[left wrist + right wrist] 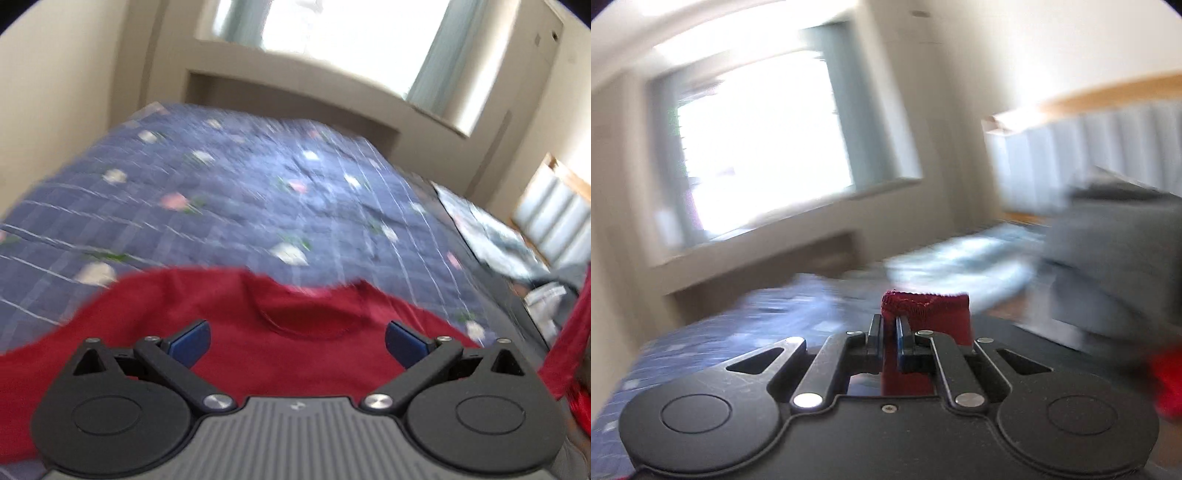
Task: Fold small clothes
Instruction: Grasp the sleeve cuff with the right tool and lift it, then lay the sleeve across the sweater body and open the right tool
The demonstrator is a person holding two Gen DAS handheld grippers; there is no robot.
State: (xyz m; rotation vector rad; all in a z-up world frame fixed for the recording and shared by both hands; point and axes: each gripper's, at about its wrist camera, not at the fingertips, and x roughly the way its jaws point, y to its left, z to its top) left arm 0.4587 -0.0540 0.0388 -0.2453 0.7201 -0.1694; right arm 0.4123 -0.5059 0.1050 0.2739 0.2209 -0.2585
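Pinching a hemmed edge of the red shirt, right claw.

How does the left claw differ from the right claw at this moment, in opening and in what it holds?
The left claw is wide open, its blue pads far apart; the right claw is shut. The left claw holds nothing and sits over the spread red shirt; the right claw pinches a hemmed edge of red cloth that sticks up past its fingers. Both are black and point toward the blue quilt.
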